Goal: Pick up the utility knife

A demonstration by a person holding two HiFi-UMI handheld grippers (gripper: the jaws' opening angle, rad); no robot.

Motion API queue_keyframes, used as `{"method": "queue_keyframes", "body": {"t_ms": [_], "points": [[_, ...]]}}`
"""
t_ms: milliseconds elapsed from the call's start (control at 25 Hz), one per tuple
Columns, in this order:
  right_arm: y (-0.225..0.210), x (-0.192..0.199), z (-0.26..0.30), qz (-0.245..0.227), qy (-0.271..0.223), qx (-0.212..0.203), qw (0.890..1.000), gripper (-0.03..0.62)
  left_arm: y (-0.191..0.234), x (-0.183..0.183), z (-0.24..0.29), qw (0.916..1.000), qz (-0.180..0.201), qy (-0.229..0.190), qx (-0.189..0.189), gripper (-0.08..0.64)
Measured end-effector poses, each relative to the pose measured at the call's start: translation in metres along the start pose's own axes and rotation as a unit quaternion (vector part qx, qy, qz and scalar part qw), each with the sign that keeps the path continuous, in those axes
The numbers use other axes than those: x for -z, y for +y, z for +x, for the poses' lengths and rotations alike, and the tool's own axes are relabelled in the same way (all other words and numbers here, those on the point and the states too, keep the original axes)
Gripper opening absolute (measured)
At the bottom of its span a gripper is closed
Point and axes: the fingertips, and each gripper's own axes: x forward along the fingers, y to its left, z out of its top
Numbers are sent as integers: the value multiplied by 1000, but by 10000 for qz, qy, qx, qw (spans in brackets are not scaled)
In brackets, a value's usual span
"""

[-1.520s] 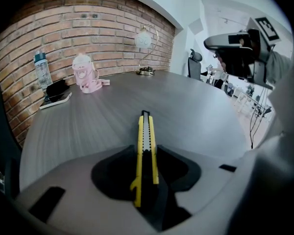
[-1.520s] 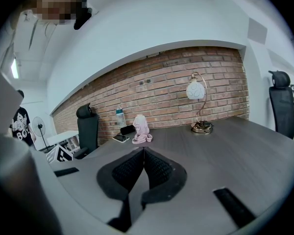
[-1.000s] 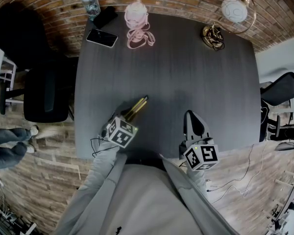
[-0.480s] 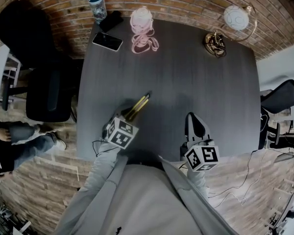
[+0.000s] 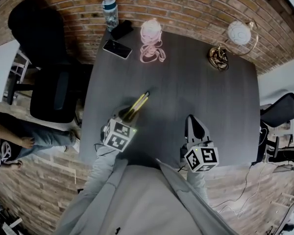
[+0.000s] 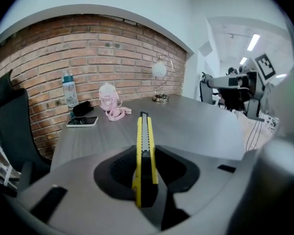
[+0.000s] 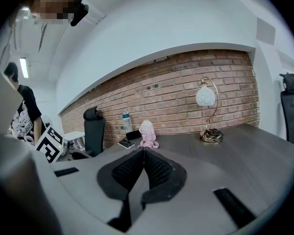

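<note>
The yellow and black utility knife (image 6: 143, 153) sticks forward out of my left gripper (image 6: 143, 173), whose jaws are shut on its rear half. In the head view the knife (image 5: 138, 103) is lifted off the dark table (image 5: 186, 77), pointing toward the far side, with the left gripper (image 5: 129, 115) at the table's near left. My right gripper (image 5: 194, 126) hovers over the near right part of the table, its jaws pressed together with nothing between them; in the right gripper view the shut right gripper (image 7: 143, 153) points toward the brick wall.
At the table's far edge stand a water bottle (image 5: 109, 6), a phone (image 5: 117, 48), a black case (image 5: 122, 29), a pink item with a strap (image 5: 151, 40) and a globe lamp (image 5: 235, 38). A black chair (image 5: 56, 94) is on the left, with a person (image 5: 24, 138) seated near it.
The left gripper has risen with the knife, lifting it off the table and tilting a little. The right gripper shifted only slightly. The person at the left moved.
</note>
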Motion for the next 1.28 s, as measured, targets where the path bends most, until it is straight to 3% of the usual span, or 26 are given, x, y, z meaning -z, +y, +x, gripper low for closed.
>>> {"method": "queue_keyframes", "body": {"t_ms": [360,720,1280], "points": [[10,-16,10,-124,-153,-188,9996,15,18,-43,-39,9976,-32,-626,-298,126],[22,-36,17,-239,-387,-369,9983,15,30,-79,-81,9898,-137,-1289,-599,126],[40,-61,16,-494,-654,-584,9949,15,38,-93,-133,9727,-613,-2000,-1006,126]]}}
